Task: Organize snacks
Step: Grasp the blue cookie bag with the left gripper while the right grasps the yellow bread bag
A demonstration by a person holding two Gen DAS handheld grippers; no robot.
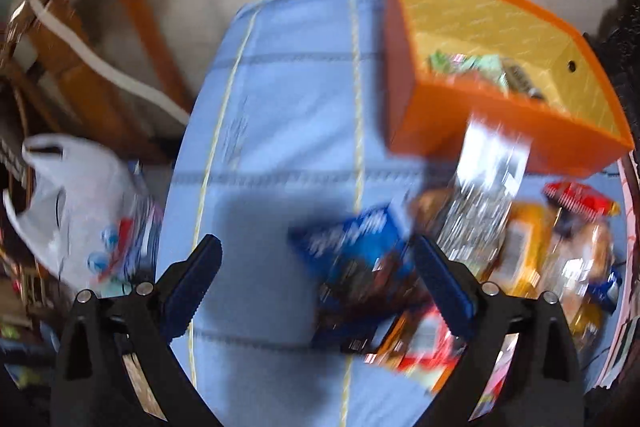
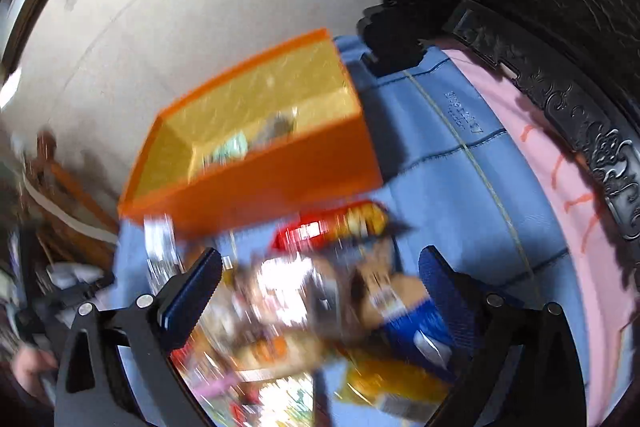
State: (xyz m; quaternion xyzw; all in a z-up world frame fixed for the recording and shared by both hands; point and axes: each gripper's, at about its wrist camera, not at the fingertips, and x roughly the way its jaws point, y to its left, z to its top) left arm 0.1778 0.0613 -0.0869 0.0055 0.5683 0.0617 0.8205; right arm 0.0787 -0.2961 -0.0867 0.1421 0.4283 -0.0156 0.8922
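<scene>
Only the left wrist view shows a white bag (image 1: 76,195).

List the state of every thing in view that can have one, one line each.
Left gripper: open, holding nothing.
Right gripper: open, holding nothing.
Orange plastic bin with yellow inside: open-topped, a few snacks inside.
Blue snack packet: lying on the blue cloth, outside the bin.
White plastic bag: crumpled, beside the cloth.

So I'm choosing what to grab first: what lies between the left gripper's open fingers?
In the left wrist view, a blue snack packet lies between the open left gripper's fingers, on the blue cloth.
</scene>
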